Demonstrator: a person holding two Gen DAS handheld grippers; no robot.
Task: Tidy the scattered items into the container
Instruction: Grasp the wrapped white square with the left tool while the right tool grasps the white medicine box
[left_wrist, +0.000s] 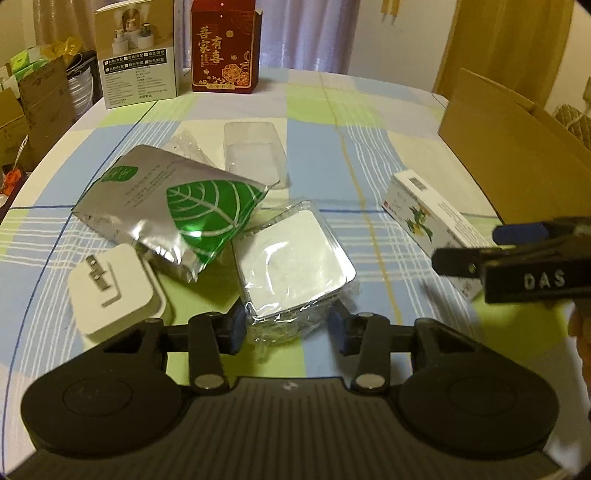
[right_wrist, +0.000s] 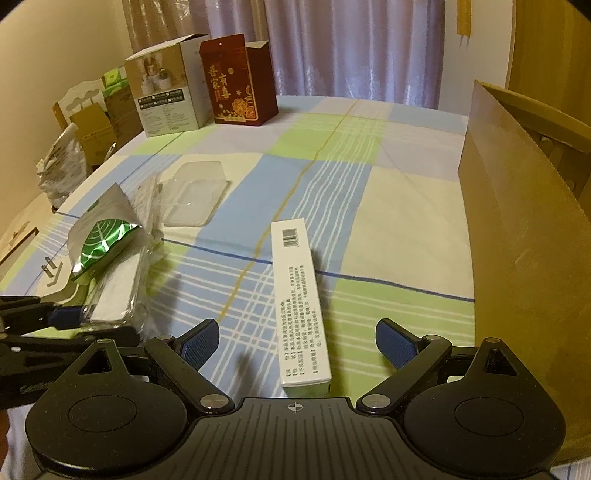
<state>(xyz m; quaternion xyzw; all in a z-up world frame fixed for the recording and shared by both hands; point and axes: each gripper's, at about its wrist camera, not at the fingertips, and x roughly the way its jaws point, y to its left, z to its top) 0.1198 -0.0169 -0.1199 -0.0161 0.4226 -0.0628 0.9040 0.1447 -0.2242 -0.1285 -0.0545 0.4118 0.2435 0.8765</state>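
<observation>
Left gripper (left_wrist: 286, 326): fingers are set against both sides of the film-wrapped white pack (left_wrist: 295, 258), low at its near end; a pinch is judged to be on.
Wrapped pack: lies on the desk (left_wrist: 369, 147), its far edge under the foil pouch (left_wrist: 177, 206); judged light, with slippery, crinkling film, best held across the firm body rather than the loose wrap.
Right gripper (right_wrist: 297, 345): fingers are spread wide on either side of the long white carton (right_wrist: 299, 302), nothing held.
Long carton: lies flat, lengthwise between the fingers; judged stiff and light, best taken across its narrow width.
Container: the cardboard box (right_wrist: 524, 221) stands at the right, beside the carton.
Remaining items: plug adapter (left_wrist: 114, 284) and clear plastic tray (left_wrist: 255, 151).
</observation>
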